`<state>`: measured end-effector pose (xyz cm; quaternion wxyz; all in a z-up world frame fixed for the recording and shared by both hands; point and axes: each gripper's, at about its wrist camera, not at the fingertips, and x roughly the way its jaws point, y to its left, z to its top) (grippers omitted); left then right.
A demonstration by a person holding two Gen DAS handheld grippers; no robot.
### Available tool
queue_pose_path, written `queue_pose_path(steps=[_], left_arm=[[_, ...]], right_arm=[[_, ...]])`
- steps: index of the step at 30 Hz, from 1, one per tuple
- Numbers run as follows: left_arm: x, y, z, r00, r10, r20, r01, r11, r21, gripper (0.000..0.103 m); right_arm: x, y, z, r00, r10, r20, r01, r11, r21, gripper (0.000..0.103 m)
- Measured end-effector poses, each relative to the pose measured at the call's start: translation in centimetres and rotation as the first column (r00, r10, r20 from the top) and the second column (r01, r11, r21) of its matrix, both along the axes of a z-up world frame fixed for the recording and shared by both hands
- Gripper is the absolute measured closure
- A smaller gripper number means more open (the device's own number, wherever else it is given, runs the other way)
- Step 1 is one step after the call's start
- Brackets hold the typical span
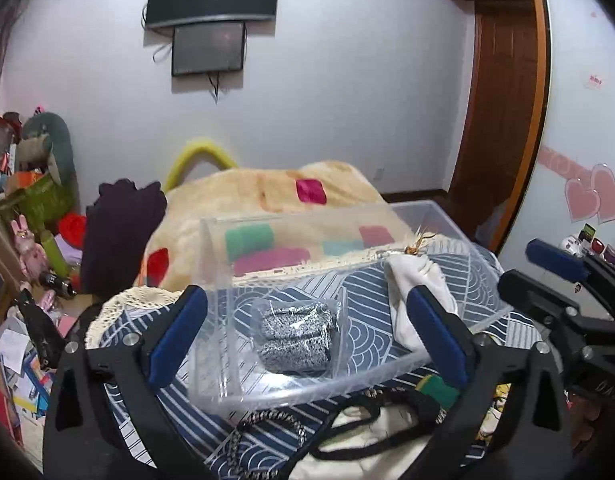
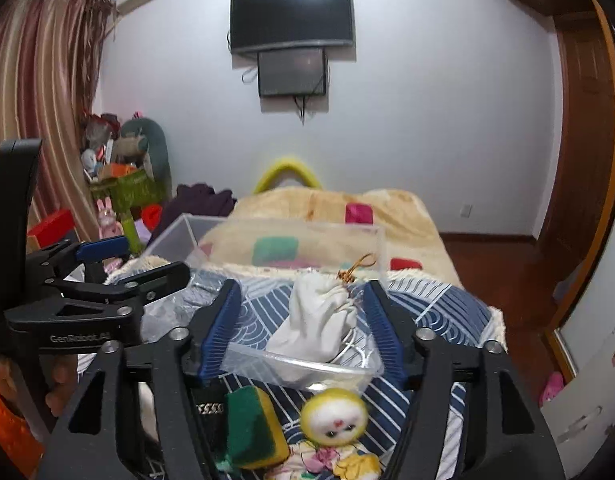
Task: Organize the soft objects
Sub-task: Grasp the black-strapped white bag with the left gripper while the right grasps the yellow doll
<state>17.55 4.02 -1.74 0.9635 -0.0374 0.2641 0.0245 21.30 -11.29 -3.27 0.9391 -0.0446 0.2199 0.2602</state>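
Observation:
A clear plastic bin [image 1: 447, 216] stands on the blue patterned bedspread. Inside lie a plastic-wrapped pair of speckled grey socks [image 1: 297, 334] and a white drawstring pouch [image 1: 417, 284] with a gold cord, also in the right wrist view [image 2: 319, 320]. My left gripper [image 1: 311, 336] is open and empty, its fingers either side of the bin's near end. My right gripper [image 2: 303, 320] is open and empty, just before the bin [image 2: 307, 368]. In front of the bin lie a green-yellow sponge [image 2: 251, 428] and a yellow-headed doll [image 2: 333, 420]. A cream bag with black straps [image 1: 371, 436] lies below the left gripper.
A cream blanket [image 2: 319, 208] with coloured patches covers the far bed. A dark purple garment [image 1: 119, 232] hangs at the left. Cluttered toys and boxes [image 1: 31, 208] fill the left floor. A wooden door [image 1: 507, 120] is at the right.

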Motion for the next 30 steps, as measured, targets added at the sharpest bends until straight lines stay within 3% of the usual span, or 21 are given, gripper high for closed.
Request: queue_pose_path(steps=[10,19,23,26,30], left_arm=[[-3.0,-1.0,-1.6,1.0,-0.016,-0.017,0.015,0.999,-0.046,0.001],[-2.3,-2.9,-5.4,0.99,-0.089,-0.105,0.076,0.99,-0.122,0.001],[-2.1,-3.9,-6.6,0.986,-0.111,-0.121,0.099,0.99,-0.104,0.001],[-2.3,-4.3,-7.2,0.987,-0.116,-0.115,0.106,0.99,-0.096,0.012],[-2.2,-4.4,-8.2,0.98,-0.147,-0.136,0.128,0.982,-0.142,0.033]], right_arm=[[-2.0,-1.6,0.2,0.997,-0.043,0.061,0.044,0.999,-0.011,0.032],[-1.6,-2.9,-3.8,0.996,-0.073,-0.048,0.07,0.996,-0.051,0.032],[-1.0,-3.3,-5.7,0.992,-0.072,-0.106,0.066,0.996,-0.06,0.032],[-1.0,-3.2,-6.5,0.99,-0.059,-0.13,0.05,0.997,-0.065,0.033],[-0.5,-2.8,-7.4,0.984,-0.049,-0.173,0.039,0.997,-0.061,0.037]])
